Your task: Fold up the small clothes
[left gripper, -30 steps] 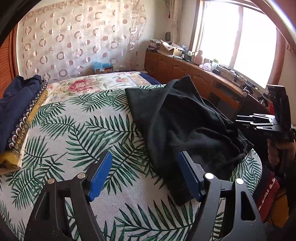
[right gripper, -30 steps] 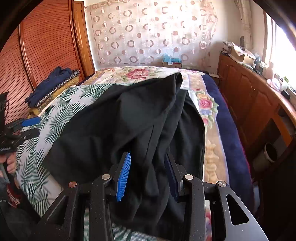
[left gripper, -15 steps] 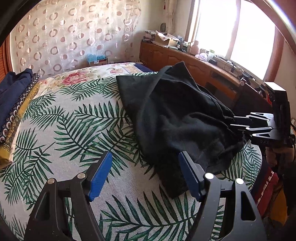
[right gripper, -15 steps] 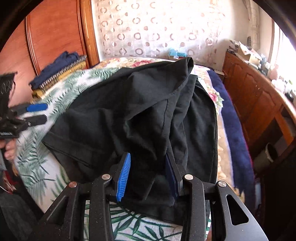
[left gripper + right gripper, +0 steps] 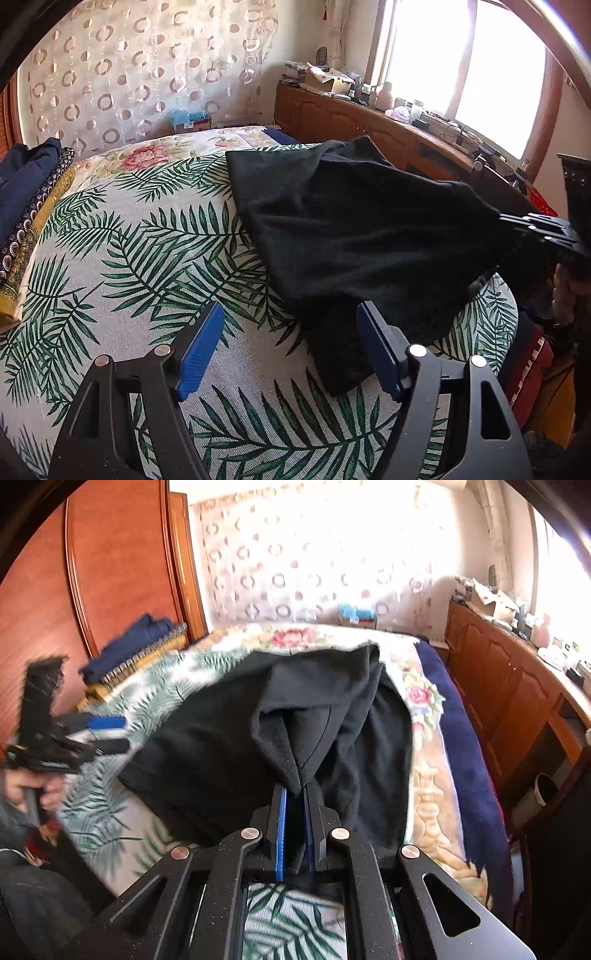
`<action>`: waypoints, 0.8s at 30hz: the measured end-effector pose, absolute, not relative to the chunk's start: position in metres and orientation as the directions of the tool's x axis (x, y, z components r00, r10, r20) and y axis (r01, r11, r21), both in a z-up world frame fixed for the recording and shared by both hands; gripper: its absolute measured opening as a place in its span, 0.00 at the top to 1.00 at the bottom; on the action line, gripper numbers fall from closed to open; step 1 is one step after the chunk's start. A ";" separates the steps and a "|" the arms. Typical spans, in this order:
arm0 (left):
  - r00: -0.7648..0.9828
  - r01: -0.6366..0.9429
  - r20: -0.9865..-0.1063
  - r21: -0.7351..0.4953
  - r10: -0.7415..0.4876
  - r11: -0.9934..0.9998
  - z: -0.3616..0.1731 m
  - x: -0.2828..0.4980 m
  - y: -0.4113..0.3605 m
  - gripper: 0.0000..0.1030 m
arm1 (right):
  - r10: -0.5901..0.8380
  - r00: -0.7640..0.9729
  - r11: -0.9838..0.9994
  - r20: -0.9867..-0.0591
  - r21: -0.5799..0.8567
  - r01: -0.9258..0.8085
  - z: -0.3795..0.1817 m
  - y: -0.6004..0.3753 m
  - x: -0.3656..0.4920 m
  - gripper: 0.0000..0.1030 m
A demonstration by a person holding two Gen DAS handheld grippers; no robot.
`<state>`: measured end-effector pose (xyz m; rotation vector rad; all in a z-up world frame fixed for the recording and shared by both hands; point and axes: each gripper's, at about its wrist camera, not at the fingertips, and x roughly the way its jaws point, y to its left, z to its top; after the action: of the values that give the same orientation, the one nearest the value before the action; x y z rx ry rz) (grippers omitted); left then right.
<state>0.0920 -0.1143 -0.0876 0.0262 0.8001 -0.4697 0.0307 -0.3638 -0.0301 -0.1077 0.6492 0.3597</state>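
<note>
Black fleece, a small garment (image 5: 351,236), lies bunched on the palm-leaf bedspread (image 5: 147,258), toward the 3 o'clock side of the bed in the left wrist view. Its far corner spreads flat toward 12 o'clock, while its near edge is gathered and drawn taut toward 3 o'clock, lifted off the cover there.

That gathered edge runs into the right claw (image 5: 295,797), whose jaws have just been closing and now pinch a fold of the black cloth between the blue pads; the cloth bulges out above them at 12 o'clock. In the left wrist view the same claw shows at the 3 o'clock edge, with the cloth stretched to its tip.

Around the left claw (image 5: 291,339) the jaws stand wide apart with nothing between the pads; it hovers over the bedspread at 6 o'clock, and its right pad sits just beside the garment's lower corner, whether touching it I cannot tell.

Folded clothes (image 5: 26,206), navy and patterned yellow, are stacked at 9 o'clock. Along the 2 o'clock side, a wooden sideboard (image 5: 354,122) runs under the window.
</note>
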 end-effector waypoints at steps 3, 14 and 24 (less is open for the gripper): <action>0.599 0.418 -0.692 -0.159 -0.403 0.894 -0.087 0.092 -0.116 0.27 | 0.271 0.755 0.944 -0.597 0.009 -0.331 -0.021 -0.378 0.017 0.92; 0.598 0.411 -0.694 -0.165 -0.402 0.897 -0.090 0.093 -0.118 0.27 | 0.219 0.737 0.964 -0.639 0.026 -0.264 -0.042 -0.388 0.027 0.61; 0.605 0.405 -0.687 -0.168 -0.401 0.899 -0.090 0.093 -0.118 0.27 | 0.269 0.705 0.957 -0.656 0.102 -0.270 -0.058 -0.361 0.107 0.59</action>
<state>0.0931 -0.1176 -0.0896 0.0050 0.7938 -0.4660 0.1068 -0.3614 -0.0580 -0.0016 0.7291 0.3000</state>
